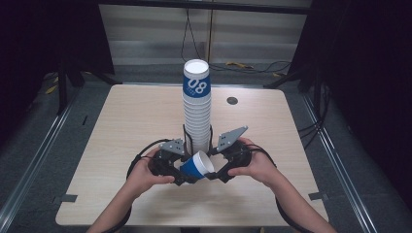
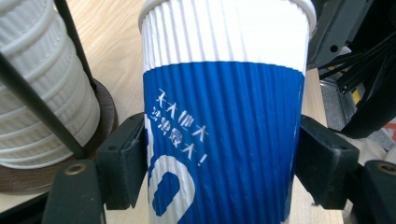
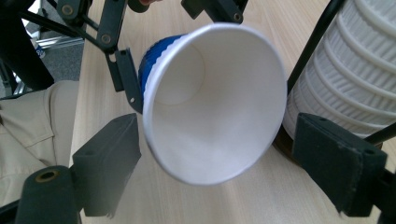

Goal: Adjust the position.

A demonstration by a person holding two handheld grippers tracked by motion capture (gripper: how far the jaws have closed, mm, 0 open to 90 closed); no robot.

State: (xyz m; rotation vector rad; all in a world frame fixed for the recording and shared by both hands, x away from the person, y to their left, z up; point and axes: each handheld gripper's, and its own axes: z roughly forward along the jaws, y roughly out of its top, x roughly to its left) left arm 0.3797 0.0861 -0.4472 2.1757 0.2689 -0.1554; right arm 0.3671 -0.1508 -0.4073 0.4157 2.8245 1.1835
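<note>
**Left gripper has the blue cup sideways, right one sits open at the rim**

Left gripper [image 1: 187, 171] is clamped on the blue-and-white paper cup [image 1: 197, 166], one black pad pressed on each side of the ribbed blue sleeve, as the left gripper view [image 2: 219, 163] shows pretty clearly. The cup [image 2: 224, 107] lies on its side in the air, mouth turned toward the person's right, just above the bench [image 1: 121, 126] and close to the middle of its near edge.

Right gripper [image 1: 218, 172] is right there at the cup's open end. In the right gripper view [image 3: 215, 172] its two pads stand apart, one on each side of the white rim, and neither is pressing on the cup [image 3: 219, 102], so those jaws are open with the mouth of the cup between them. You can look straight down into the cup's white inside from there.

Just behind both grippers stands the tall stack of cups [image 1: 197, 111] in its black wire holder [image 1: 186, 141] on a round dark base [image 2: 105, 116], roughly mid-bench. The top cup of the stack has the same blue band with white print. A small dark round disc [image 1: 232, 100] sits toward the far edge, right of the stack.
</note>
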